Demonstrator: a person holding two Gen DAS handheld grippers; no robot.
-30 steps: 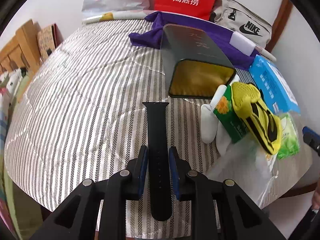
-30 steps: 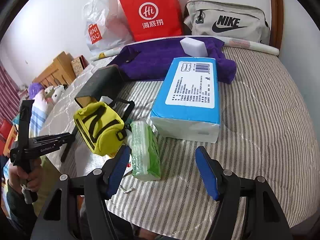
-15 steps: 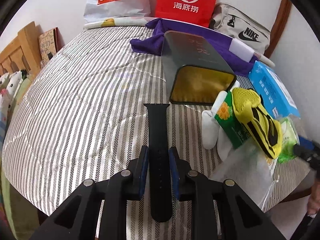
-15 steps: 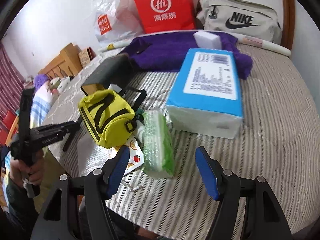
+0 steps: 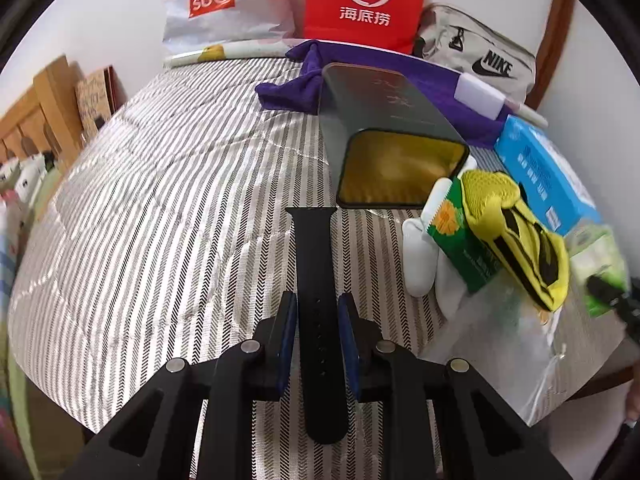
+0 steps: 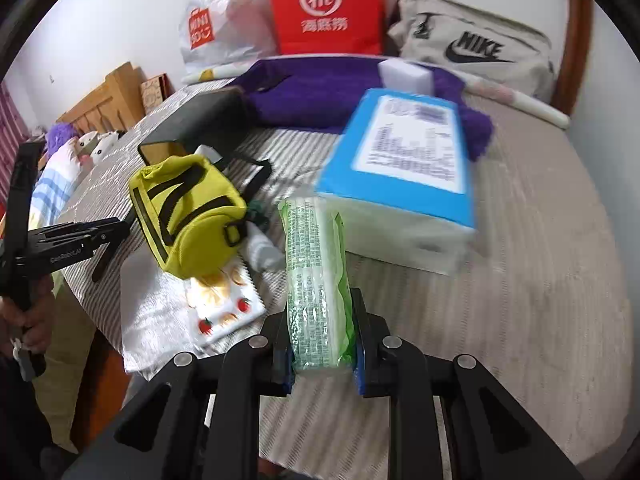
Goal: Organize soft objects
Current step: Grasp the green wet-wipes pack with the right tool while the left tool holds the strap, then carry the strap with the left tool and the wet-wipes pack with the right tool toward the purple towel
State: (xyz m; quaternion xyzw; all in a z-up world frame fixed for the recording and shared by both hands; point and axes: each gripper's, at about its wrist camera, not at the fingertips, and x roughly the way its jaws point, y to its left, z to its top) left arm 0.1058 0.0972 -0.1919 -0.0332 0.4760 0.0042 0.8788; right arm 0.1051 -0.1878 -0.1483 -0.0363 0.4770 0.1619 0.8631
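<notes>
1. The green and clear crinkly plastic tissue pack (image 6: 318,280), soft and oblong with small unreadable print along its face, stands on edge on the striped quilted bed (image 6: 540,300).
2. Readable writing: "MINISO" on the white plastic bag (image 5: 216,4), "Hi" with Chinese characters on the red paper bag (image 6: 324,4), and "NIKE" on the beige fabric bag (image 6: 476,50), all at 12 o'clock along the wall.
3. The right tool (image 6: 322,344) is closing on the tissue pack; its blue pads press the pack's near end from both sides.
4. The left tool (image 5: 318,328) is clamped narrow on a black rubber watch strap (image 5: 318,280), which sticks out toward 12 o'clock over the bed.
5. At 11 o'clock of the tissue pack lies a yellow fabric pouch with black straps (image 6: 188,216); at 1 o'clock, just beside it, a blue and white wrapped block of tissues (image 6: 404,176) with a printed label, blurred.
6. A dark rectangular tin with a gold inside (image 5: 396,140) lies open-ended at 1 o'clock of the strap, and a purple towel (image 6: 320,92) carries a white sponge block (image 6: 408,74).
</notes>
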